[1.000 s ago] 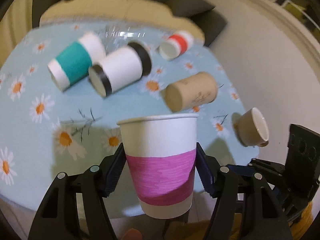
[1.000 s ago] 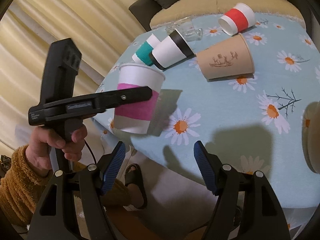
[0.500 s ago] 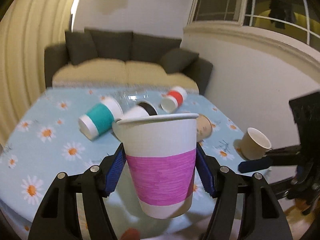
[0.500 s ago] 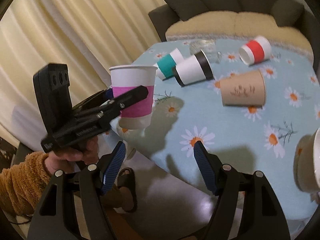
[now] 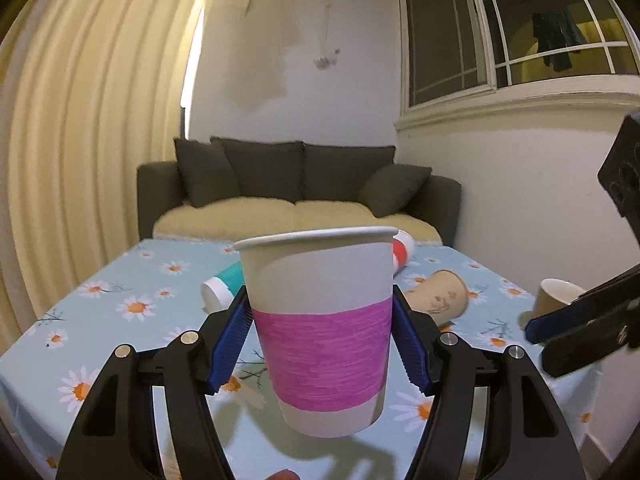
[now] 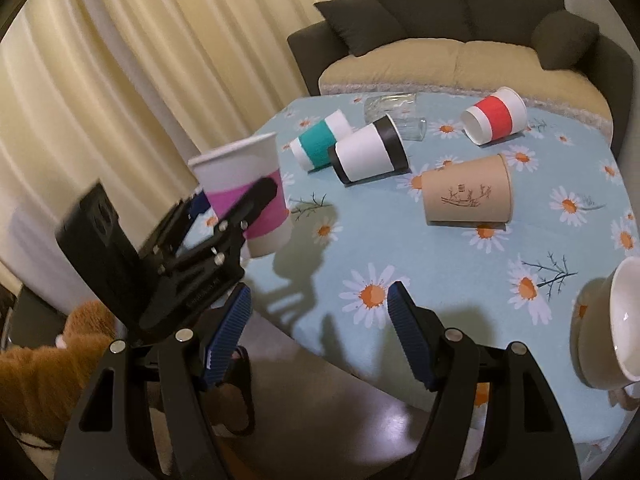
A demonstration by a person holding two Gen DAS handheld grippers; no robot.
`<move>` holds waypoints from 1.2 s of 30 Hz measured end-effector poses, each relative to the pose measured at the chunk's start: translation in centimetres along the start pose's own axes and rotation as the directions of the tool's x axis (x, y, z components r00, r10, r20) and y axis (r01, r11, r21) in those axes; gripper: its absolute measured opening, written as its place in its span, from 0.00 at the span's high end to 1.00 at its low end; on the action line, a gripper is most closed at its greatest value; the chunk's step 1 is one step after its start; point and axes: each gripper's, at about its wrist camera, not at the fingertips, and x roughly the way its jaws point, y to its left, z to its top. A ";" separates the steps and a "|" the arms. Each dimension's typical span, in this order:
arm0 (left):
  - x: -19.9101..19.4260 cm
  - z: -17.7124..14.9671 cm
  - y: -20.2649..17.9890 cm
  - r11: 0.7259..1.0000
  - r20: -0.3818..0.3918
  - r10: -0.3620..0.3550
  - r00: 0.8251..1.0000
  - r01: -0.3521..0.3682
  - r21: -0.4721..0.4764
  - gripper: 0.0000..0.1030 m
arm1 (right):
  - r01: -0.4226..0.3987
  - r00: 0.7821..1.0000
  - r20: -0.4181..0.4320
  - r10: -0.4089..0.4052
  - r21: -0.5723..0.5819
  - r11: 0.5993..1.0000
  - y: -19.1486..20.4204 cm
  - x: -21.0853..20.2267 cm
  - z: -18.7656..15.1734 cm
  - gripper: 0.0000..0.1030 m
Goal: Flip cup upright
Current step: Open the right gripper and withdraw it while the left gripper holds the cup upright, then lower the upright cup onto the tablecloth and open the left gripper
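My left gripper (image 5: 320,344) is shut on a white paper cup with a magenta band (image 5: 322,328). The cup is upright, mouth up, held above the near left edge of the table (image 5: 120,312). The right wrist view shows the same cup (image 6: 244,196) in the left gripper (image 6: 240,208), just above the cloth. My right gripper (image 6: 318,336) is open and empty over the table's near edge, right of the cup. It shows at the right in the left wrist view (image 5: 580,320).
Lying on their sides on the daisy cloth: a teal-band cup (image 6: 318,146), a black-band cup (image 6: 370,154), a red-band cup (image 6: 494,120), a brown cup (image 6: 468,196) and clear glasses (image 6: 394,110). A beige mug (image 6: 612,328) sits at the right edge. A sofa (image 6: 460,40) stands behind.
My left gripper has tilted up level and moved in over the table's edge, bringing the magenta cup fully upright and lower. The right gripper stays open and has shifted slightly.
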 end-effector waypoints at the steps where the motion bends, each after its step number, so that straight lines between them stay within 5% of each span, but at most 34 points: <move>1: 0.2 -0.4 0.0 1.000 0.011 0.019 1.000 -0.019 0.011 0.37 | 0.002 1.000 0.005 -0.002 0.007 1.000 -0.2 0.1 -0.1 0.32; 12: 2.0 -5.2 -1.3 0.989 0.053 0.121 0.991 -0.125 0.075 0.37 | -0.006 1.000 0.016 0.005 0.077 0.997 -2.3 1.1 -0.7 0.32; 29: 1.4 -6.7 -1.5 0.987 0.024 0.137 0.990 -0.139 0.086 0.36 | -0.036 0.999 0.010 0.036 0.070 0.997 -1.9 1.9 -1.0 0.32; 32: 1.2 -6.4 -1.5 0.987 0.013 0.147 0.989 -0.148 0.069 0.13 | -0.037 0.999 0.011 0.036 0.075 0.996 -1.8 1.8 -1.1 0.32; 36: 0.7 -6.1 -1.5 0.988 0.006 0.144 0.990 -0.144 0.062 0.12 | -0.045 0.999 0.024 0.044 0.076 0.996 -1.5 1.3 -1.3 0.32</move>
